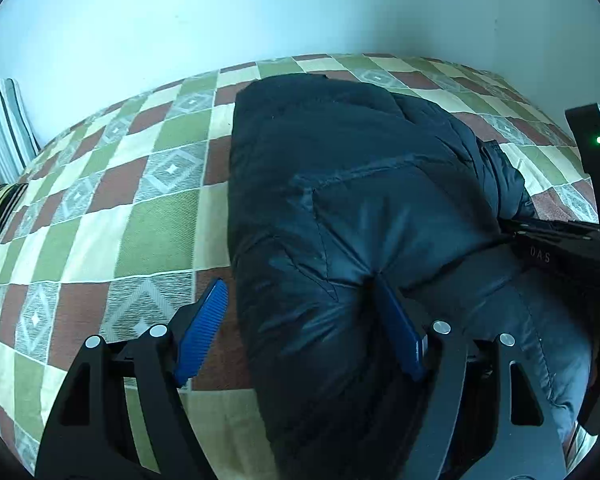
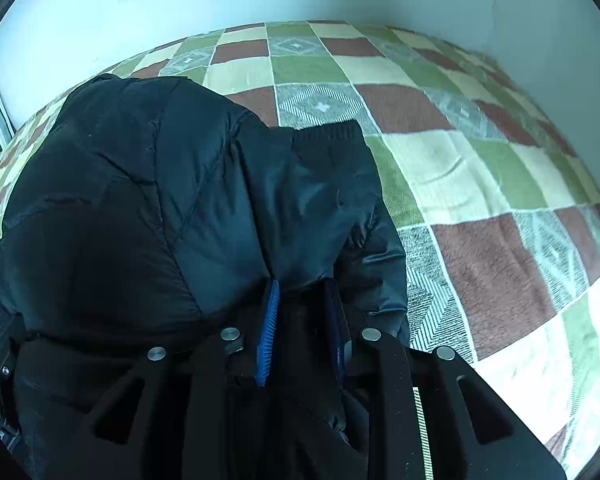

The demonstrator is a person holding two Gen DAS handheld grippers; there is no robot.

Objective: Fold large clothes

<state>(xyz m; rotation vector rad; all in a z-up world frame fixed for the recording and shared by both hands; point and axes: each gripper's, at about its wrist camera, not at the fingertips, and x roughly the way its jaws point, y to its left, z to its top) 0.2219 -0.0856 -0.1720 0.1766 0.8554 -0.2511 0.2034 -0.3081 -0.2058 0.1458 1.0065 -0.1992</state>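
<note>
The left gripper's (image 1: 300, 332) blue ribbed fingers (image 1: 202, 332) stood wide apart, one pad bare over the blanket, the other pressed into the edge of a dark blue puffer jacket (image 1: 340, 184). The right gripper's (image 2: 302, 328) fingers (image 2: 269, 328) sat close together, pinching a fold of that jacket (image 2: 160, 200) near its ribbed cuff (image 2: 326, 132). The jacket lay bunched on a checked green, cream and brown blanket (image 2: 480, 176) beside a pale wall (image 1: 260, 12).

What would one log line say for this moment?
jacket: bunched on bed | left gripper: open astride edge | right gripper: pinching fold
</note>
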